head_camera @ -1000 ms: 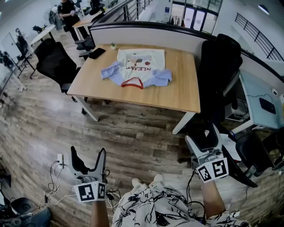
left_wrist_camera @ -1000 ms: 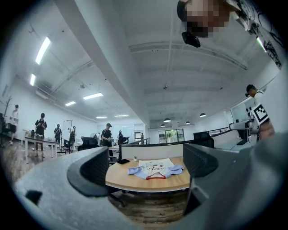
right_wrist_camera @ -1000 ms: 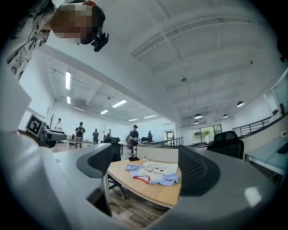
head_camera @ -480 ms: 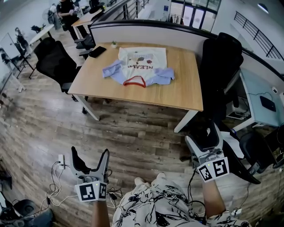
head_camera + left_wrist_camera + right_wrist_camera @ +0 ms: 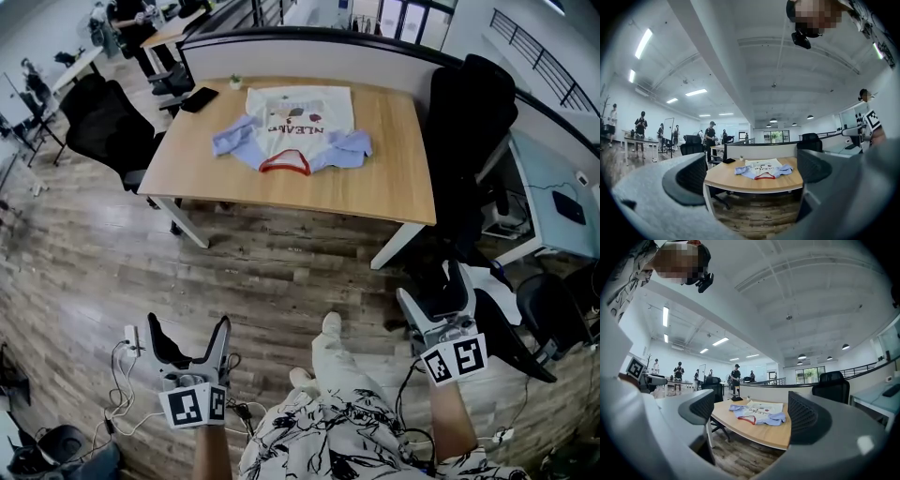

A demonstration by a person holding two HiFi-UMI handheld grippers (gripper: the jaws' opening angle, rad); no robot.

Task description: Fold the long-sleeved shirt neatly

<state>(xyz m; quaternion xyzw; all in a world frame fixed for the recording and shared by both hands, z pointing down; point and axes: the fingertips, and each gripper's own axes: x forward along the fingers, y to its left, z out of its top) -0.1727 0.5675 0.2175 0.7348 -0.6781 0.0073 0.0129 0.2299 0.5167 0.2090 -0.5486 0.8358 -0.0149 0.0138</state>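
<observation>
Your left gripper (image 5: 187, 330) and right gripper (image 5: 433, 292) have just been opening and stand wide, holding nothing. The shirt (image 5: 292, 131) lies well off on the table (image 5: 375, 192), sleeves seemingly bunched inward; step close, then pinch both collar-side corners evenly.

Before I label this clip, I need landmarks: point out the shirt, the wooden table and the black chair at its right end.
shirt (image 5: 300, 117): head view, on its white chest panel.
wooden table (image 5: 380, 187): head view, bare top by its front right corner.
black chair (image 5: 473, 112): head view, on its backrest.
</observation>
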